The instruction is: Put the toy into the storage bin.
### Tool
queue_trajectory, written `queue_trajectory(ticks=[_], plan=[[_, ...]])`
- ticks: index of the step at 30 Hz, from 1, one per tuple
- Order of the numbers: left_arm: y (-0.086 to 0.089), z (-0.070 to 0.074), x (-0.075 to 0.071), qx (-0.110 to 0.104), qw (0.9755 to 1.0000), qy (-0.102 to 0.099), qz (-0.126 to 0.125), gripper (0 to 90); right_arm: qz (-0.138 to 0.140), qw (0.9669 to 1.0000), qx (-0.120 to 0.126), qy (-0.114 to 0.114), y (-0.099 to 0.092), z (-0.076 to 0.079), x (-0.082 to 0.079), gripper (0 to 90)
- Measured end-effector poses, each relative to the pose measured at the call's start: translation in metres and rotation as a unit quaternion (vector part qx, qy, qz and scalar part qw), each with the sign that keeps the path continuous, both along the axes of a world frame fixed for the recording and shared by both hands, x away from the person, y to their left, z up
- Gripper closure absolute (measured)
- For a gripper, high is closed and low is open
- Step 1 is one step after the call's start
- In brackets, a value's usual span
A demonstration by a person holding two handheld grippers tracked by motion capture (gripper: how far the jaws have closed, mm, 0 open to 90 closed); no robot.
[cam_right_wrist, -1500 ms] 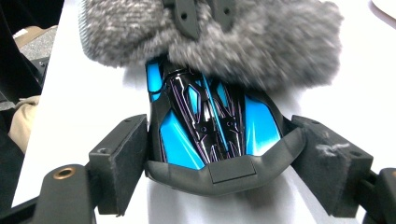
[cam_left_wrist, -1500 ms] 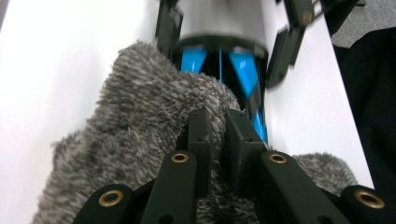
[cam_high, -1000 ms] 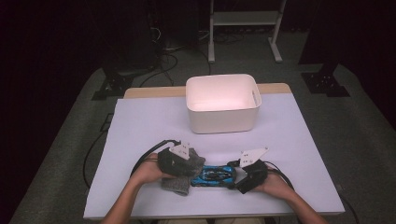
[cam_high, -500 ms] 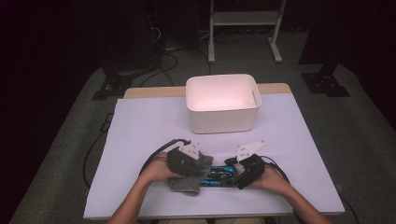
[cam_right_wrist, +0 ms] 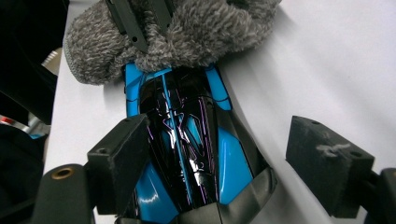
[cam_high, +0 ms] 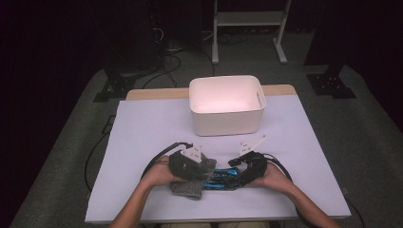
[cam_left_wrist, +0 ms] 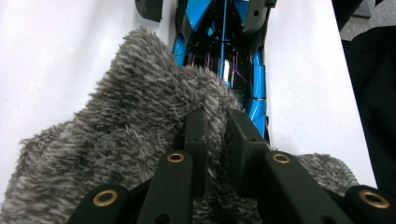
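A blue and black toy car (cam_high: 223, 178) lies near the table's front edge, between the two hands. My left gripper (cam_left_wrist: 215, 119) is shut on a fold of grey fluffy cloth (cam_left_wrist: 126, 107). Its jaws have just been opening a little, with the cloth still pinched between them. The cloth (cam_right_wrist: 187, 32) rests over one end of the car (cam_right_wrist: 182, 126). My right gripper (cam_right_wrist: 224, 149) is open and straddles the car's other end. One pad touches the car's side and the other stands apart from it.
A white plastic bin (cam_high: 225, 102) stands at the back middle of the white-covered table (cam_high: 142, 133). Black cables trail from both grippers across the table's front. Beyond the table are dark floor and a metal stand.
My left gripper and the cloth have shifted slightly right, onto the car's end. The right gripper has barely moved.
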State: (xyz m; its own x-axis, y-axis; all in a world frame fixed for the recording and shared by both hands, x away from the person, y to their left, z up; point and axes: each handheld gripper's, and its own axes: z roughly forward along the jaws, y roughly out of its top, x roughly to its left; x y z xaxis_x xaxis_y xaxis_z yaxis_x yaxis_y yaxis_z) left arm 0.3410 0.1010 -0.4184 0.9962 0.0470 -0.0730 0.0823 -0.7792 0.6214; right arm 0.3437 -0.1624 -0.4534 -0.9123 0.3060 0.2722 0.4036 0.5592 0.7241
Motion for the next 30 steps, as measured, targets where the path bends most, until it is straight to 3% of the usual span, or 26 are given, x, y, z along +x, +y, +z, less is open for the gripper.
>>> queue_trajectory(ticks=[3, 6, 14, 19, 30], plan=[[0.000, 0.001, 0.000, 0.000, 1.0000, 0.000, 0.001, 78.1, 0.000, 0.9999, 0.003, 0.012, 0.000, -0.001, 0.001, 23.1], [0.002, 0.002, 0.000, -0.002, 1.0000, 0.000, 0.002, 78.0, 0.010, 0.9997, 0.011, 0.020, -0.001, -0.001, 0.000, 31.8], [0.005, 0.013, 0.004, -0.012, 0.9999, 0.006, 0.010, 77.2, 0.010, 0.9999, 0.008, 0.010, -0.002, 0.001, -0.004, 34.7], [0.002, 0.015, 0.007, -0.008, 0.9998, 0.014, 0.010, 75.0, 0.015, 0.9993, -0.003, -0.033, 0.000, 0.005, -0.014, 35.4], [-0.016, 0.017, 0.022, 0.002, 0.9985, 0.052, 0.015, 70.8, 0.017, 0.9957, -0.009, -0.090, -0.001, 0.008, -0.031, 35.7]])
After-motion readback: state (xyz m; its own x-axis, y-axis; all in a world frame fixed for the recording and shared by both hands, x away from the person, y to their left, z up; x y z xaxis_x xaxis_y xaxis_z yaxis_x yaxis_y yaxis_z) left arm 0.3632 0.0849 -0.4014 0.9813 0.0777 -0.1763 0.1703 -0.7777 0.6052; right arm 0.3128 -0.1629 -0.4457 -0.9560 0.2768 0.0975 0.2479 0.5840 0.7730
